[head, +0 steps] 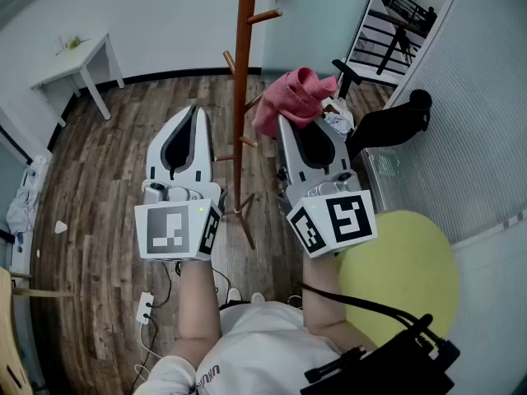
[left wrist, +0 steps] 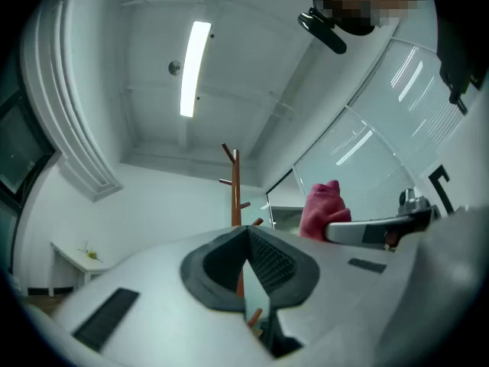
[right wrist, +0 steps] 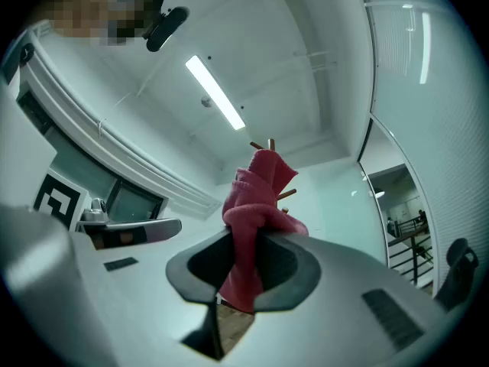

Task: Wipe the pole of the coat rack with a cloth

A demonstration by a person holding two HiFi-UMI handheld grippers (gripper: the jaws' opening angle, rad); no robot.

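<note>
**Cloth in hand, pole not yet shown being wiped**

The pink cloth (head: 294,95) is seen clamped in the right hand-held gripper (head: 288,123). In the right gripper view the jaws are closed on a bunched fold of it, with most of the fabric standing up beyond the tips and a short end hanging below them. The left hand-held gripper (head: 195,112) is held on the other side of the rack. Its jaws are drawn together at the tips with nothing caught between them.

The brown wooden pole (head: 240,89) of the coat rack rises from the wooden floor (head: 107,146) between the two grippers. The cloth is held just to the right of the pole, at the level of a side peg (head: 255,101). Whether fabric actually presses on the wood cannot be told from any view.

The grasp of the cloth can therefore be counted as done, and the cloth has been brought up to the pole. No wiped stretch can be made out on the pole, so the wiping itself is judged to be at its start or not yet begun. Firm contact and passes along the height of the pole appear to be left.
</note>
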